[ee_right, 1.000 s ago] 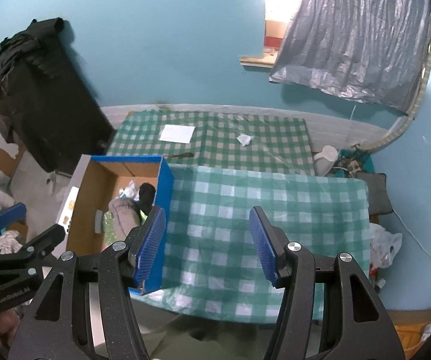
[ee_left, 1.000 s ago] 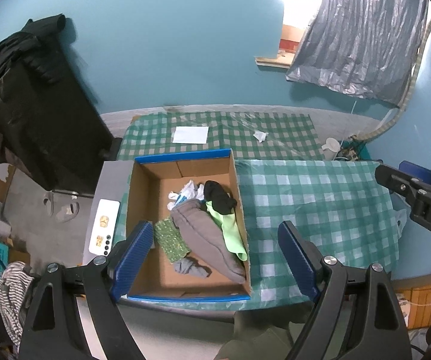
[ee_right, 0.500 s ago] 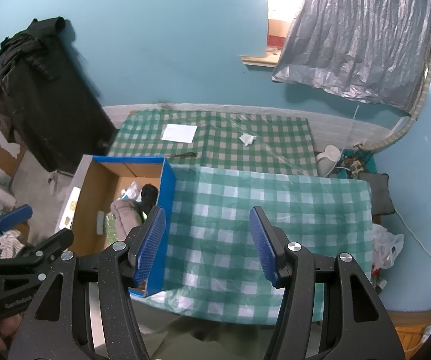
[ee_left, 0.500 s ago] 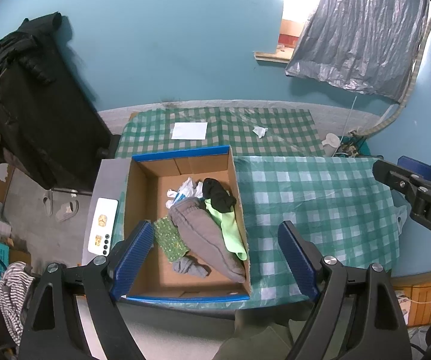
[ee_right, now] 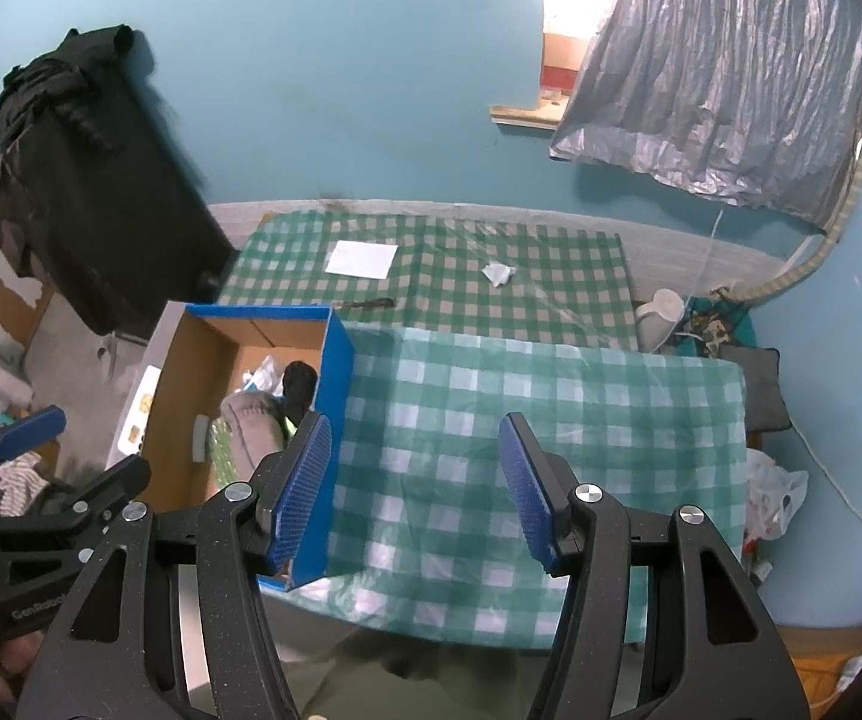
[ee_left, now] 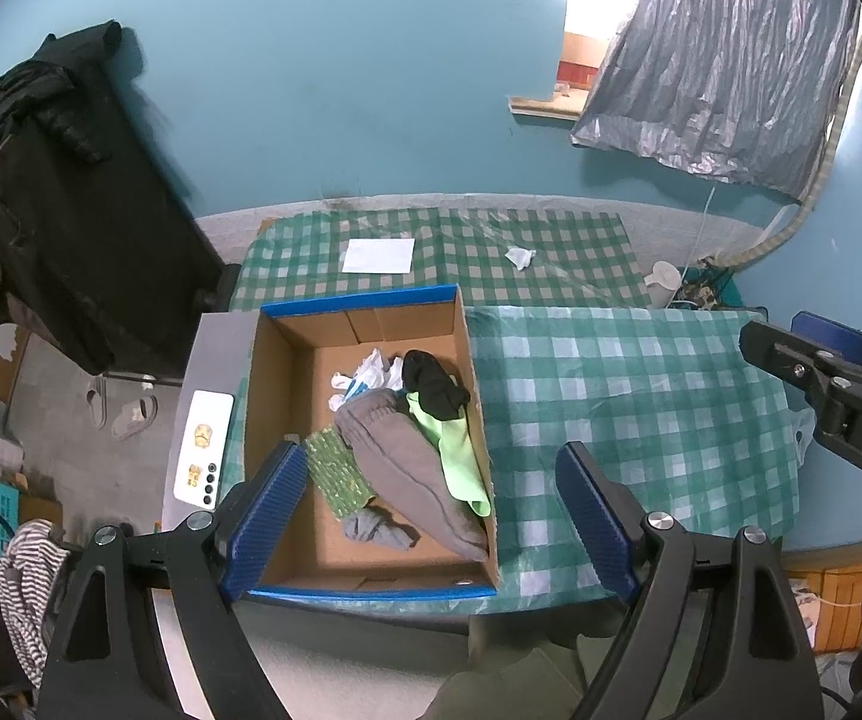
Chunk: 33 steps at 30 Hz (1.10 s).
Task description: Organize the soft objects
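A blue-rimmed cardboard box (ee_left: 359, 302) stands on the table's left end and holds soft things: a grey garment (ee_left: 407, 456), a lime green cloth (ee_left: 458, 462), a black sock (ee_left: 431, 384), a green patterned cloth (ee_left: 335, 471), a small grey sock (ee_left: 377, 531) and white pieces (ee_left: 365, 375). My left gripper (ee_left: 425, 516) is open and empty, high above the box. My right gripper (ee_right: 416, 480) is open and empty above the green checked tablecloth (ee_right: 551, 408), right of the box (ee_right: 335, 360).
A second checked table behind holds a white sheet of paper (ee_left: 378, 255) and a crumpled white scrap (ee_left: 518, 257). A white remote (ee_left: 203, 447) lies left of the box. A black clothes-covered rack (ee_left: 65, 204) stands at the left. A white kettle (ee_right: 662, 312) sits at the right.
Both grippers have shifted slightly, so the scene sits a little differently in view. Both stay open and empty. The things in the box have not moved.
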Each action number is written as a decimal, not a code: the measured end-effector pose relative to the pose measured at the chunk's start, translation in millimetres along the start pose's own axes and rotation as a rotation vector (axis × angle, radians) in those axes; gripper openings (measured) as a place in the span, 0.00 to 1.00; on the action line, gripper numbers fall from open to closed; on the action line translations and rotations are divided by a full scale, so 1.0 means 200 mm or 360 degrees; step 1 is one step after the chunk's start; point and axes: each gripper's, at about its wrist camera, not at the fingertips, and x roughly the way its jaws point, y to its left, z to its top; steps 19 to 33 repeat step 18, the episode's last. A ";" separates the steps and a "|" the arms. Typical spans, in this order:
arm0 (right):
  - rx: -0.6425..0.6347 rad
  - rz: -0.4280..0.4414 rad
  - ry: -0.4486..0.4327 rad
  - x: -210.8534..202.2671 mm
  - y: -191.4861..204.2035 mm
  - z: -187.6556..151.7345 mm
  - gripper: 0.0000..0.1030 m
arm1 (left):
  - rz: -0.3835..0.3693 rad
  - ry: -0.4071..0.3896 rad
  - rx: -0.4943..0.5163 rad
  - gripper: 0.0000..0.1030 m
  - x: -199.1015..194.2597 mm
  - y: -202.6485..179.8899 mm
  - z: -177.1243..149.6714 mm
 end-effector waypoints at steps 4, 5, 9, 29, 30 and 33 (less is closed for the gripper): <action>0.0001 0.0002 0.0009 0.01 -0.01 -0.02 0.56 | 0.0003 0.0007 0.0012 0.84 0.01 -0.02 -0.01; 0.0001 0.0003 0.0011 0.01 -0.01 -0.02 0.56 | 0.0002 0.0009 0.0016 0.84 0.01 -0.02 -0.01; 0.0005 0.0003 0.0012 0.01 -0.01 -0.02 0.56 | -0.0008 0.0015 0.0015 0.84 0.01 -0.04 -0.01; 0.0003 0.0001 0.0014 0.02 -0.02 -0.02 0.56 | -0.0008 0.0019 0.0010 0.84 0.02 -0.05 0.00; 0.0003 0.0001 0.0014 0.02 -0.02 -0.02 0.56 | -0.0008 0.0019 0.0010 0.84 0.02 -0.05 0.00; 0.0003 0.0001 0.0014 0.02 -0.02 -0.02 0.56 | -0.0008 0.0019 0.0010 0.84 0.02 -0.05 0.00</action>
